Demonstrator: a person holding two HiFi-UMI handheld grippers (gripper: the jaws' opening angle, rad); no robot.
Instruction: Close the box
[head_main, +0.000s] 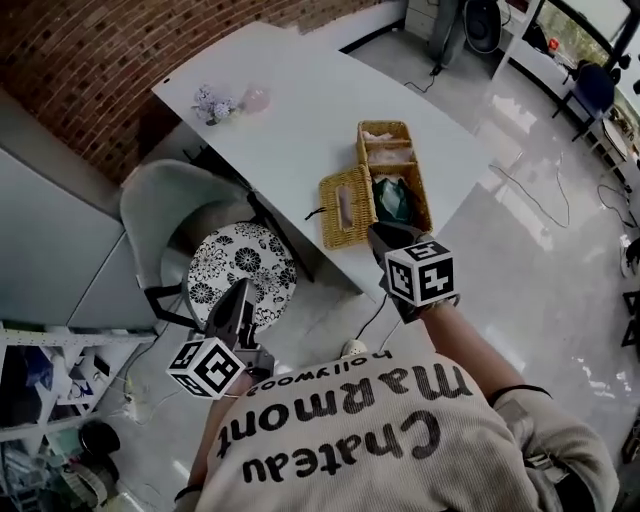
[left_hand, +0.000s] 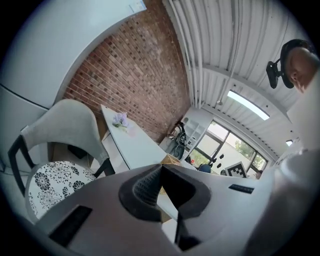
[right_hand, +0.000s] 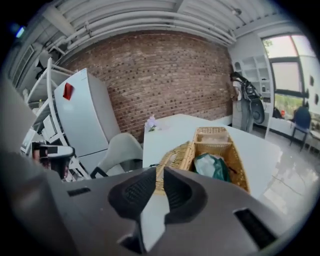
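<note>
A wicker box (head_main: 423, 190) stands near the front edge of the white table (head_main: 290, 110). Its lid (head_main: 347, 205) hangs open on the left side, and a green bag (head_main: 392, 198) lies inside. The right gripper view shows the same box (right_hand: 239, 165), lid (right_hand: 174, 156) and bag (right_hand: 212, 166) just ahead. My right gripper (head_main: 380, 233) hovers at the table's near edge, in front of the lid, with a narrow gap between its jaws (right_hand: 160, 175) and nothing between them. My left gripper (head_main: 243, 292) is held low over the chair, away from the box, shut and empty (left_hand: 161, 169).
A grey chair with a floral cushion (head_main: 240, 265) stands at the table's left front. Small flowers (head_main: 215, 103) lie at the table's far left corner. A cable (head_main: 525, 190) runs over the glossy floor on the right. A white fridge (right_hand: 85, 115) stands by the brick wall.
</note>
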